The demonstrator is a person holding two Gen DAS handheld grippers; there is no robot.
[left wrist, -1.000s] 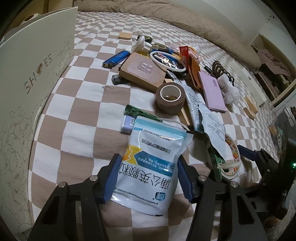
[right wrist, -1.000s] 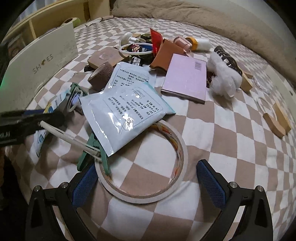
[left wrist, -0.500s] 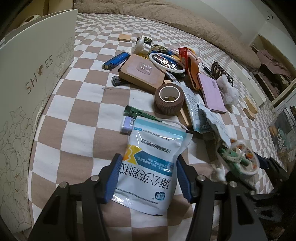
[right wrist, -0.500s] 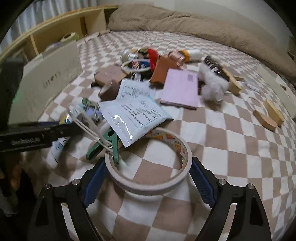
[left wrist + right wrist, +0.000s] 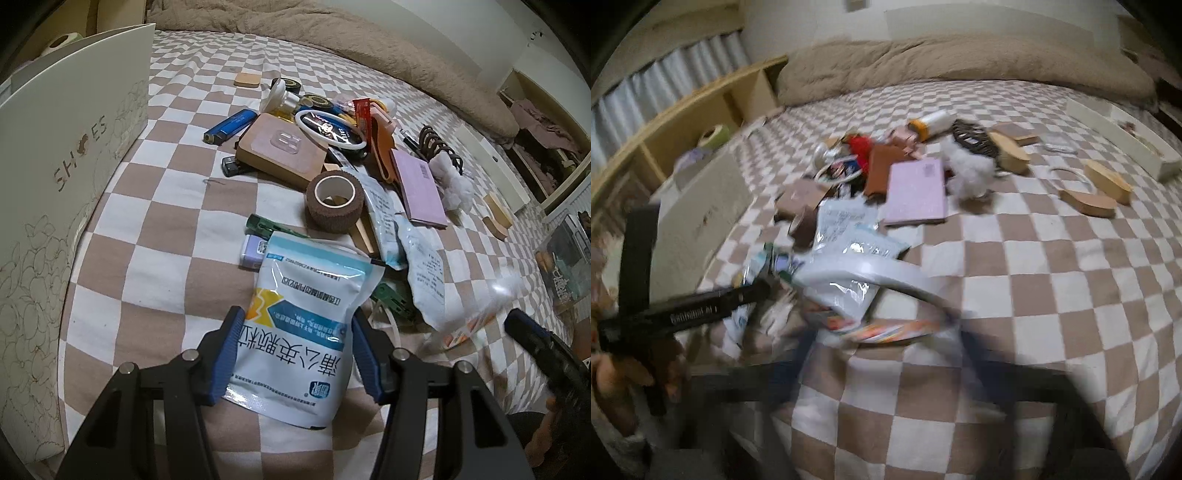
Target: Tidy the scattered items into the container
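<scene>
The left gripper (image 5: 295, 354) is clasping a blue-and-white foil pouch (image 5: 308, 325); the blurred right gripper (image 5: 886, 347) is seemingly clenching a white tape ring (image 5: 871, 273).

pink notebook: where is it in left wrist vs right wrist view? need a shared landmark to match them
Left wrist: pink notebook lies right of centre in the upper half, right of the brown tape roll, left of the white fluff.
Right wrist: pink notebook lies at centre, upper half, left of the white fluff; picture blurred.
Shared landmark: the cream shoe box, at the left in both.
</scene>
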